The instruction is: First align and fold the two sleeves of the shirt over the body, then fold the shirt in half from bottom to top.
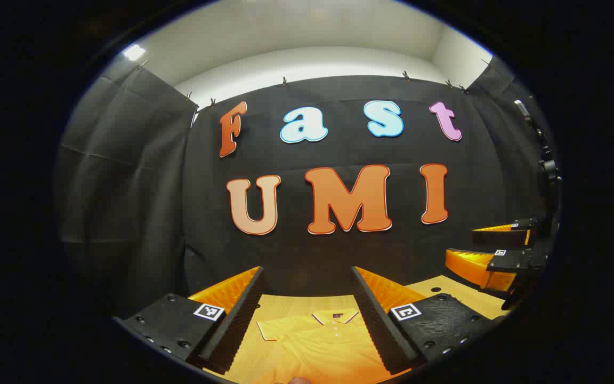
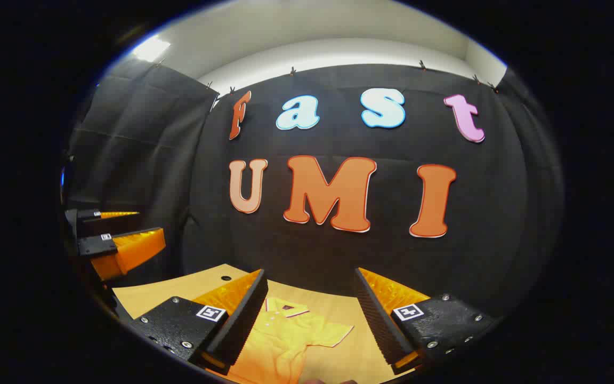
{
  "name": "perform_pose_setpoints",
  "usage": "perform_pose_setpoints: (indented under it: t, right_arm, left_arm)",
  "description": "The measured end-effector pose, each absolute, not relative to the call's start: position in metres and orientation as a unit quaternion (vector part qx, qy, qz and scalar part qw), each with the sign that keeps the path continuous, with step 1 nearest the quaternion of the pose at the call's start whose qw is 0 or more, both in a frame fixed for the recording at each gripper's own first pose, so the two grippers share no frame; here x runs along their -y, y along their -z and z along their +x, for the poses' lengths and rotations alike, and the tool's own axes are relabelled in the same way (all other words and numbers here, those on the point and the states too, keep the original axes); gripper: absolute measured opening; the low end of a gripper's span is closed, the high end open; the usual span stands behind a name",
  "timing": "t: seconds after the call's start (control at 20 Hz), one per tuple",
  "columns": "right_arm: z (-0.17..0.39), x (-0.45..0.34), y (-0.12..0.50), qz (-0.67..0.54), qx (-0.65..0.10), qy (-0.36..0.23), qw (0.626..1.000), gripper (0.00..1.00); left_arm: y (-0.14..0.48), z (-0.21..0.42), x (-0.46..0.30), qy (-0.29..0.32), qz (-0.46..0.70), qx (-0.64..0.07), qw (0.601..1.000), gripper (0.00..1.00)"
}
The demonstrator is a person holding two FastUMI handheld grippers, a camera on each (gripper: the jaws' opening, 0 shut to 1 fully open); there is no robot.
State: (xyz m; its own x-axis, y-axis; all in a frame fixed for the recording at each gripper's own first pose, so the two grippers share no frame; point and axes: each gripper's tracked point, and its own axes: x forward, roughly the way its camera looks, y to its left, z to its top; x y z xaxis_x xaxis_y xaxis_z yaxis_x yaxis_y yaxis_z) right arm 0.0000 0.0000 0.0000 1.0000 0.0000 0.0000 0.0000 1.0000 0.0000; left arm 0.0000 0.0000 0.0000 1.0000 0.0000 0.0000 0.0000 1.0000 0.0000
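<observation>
Shirt: yellow short-sleeved polo shirt (image 1: pixel 320 344) with a dark-edged collar and a row of small buttons, lying flat on the pale wooden worktop (image 1: pixel 296 305); collar end toward the black cloth wall.
Shirt seen from the left gripper view: collar and one short sleeve spread out flat, the body running down toward the camera between the tool's two fingers.
Shirt seen from the right gripper view: polo shirt (image 2: pixel 280 341) lies below and between the fingers, one sleeve sticking out to the side away from the collar, cloth a little rumpled near the body.
Left tool: left tool (image 1: pixel 307 277) held above the shirt, fingers spread wide apart, nothing between them, no contact with the cloth.
Left tool pose: level, pointing over the shirt toward the wall; it also appears in the right gripper view at the left edge, raised off the worktop, beside the shirt, fingers apart.
Right tool: right tool (image 2: pixel 311 277) held above the shirt, fingers spread wide, released, touching nothing.
Right tool pose: level and aimed at the wall; in the left gripper view it hangs at the right edge, up off the worktop, well to the side of the shirt.
Worktop: pale wood with a small dark hole (image 2: pixel 226 278) near its far edge, beyond the shirt's collar.
</observation>
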Motion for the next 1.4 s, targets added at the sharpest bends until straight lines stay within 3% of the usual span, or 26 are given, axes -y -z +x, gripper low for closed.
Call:
perform_pose_setpoints:
  t: [0.05, 0.15, 0.2, 0.25, 0.4, 0.95, 1.15, 1.4]
  right_arm:
    - [-0.003, 0.0, 0.002, -0.004, -0.008, -0.002, 1.0, 0.95]
    - [-0.007, -0.001, 0.011, 0.015, -0.034, -0.004, 0.999, 0.98]
    - [-0.008, 0.001, 0.034, 0.019, -0.109, -0.011, 0.994, 0.98]
    - [0.012, 0.006, 0.042, 0.016, -0.115, -0.011, 0.993, 0.98]
    - [0.037, 0.012, 0.038, 0.009, -0.06, -0.008, 0.998, 0.98]
    - [0.054, -0.019, 0.066, 0.038, -0.11, 0.091, 0.989, 0.98]
    - [0.041, -0.025, 0.077, 0.036, -0.13, 0.106, 0.985, 0.98]
    - [0.032, -0.023, 0.075, 0.032, -0.116, 0.106, 0.987, 0.99]
  left_arm:
    - [0.008, 0.007, -0.001, -0.005, -0.004, -0.007, 1.0, 0.97]
    - [0.018, 0.024, 0.0, -0.016, -0.016, -0.018, 1.0, 0.98]
    - [0.022, 0.031, 0.0, -0.021, -0.02, -0.023, 0.999, 0.97]
    - [0.028, 0.037, -0.001, -0.027, -0.022, -0.028, 0.999, 0.98]
    - [0.036, 0.05, -0.004, -0.034, -0.021, -0.035, 0.999, 0.98]
    - [0.063, 0.092, -0.039, 0.07, -0.006, -0.055, 0.996, 0.98]
    - [0.079, 0.096, -0.045, 0.078, -0.011, -0.085, 0.993, 0.98]
    - [0.068, 0.092, -0.05, 0.075, -0.01, -0.07, 0.995, 0.98]
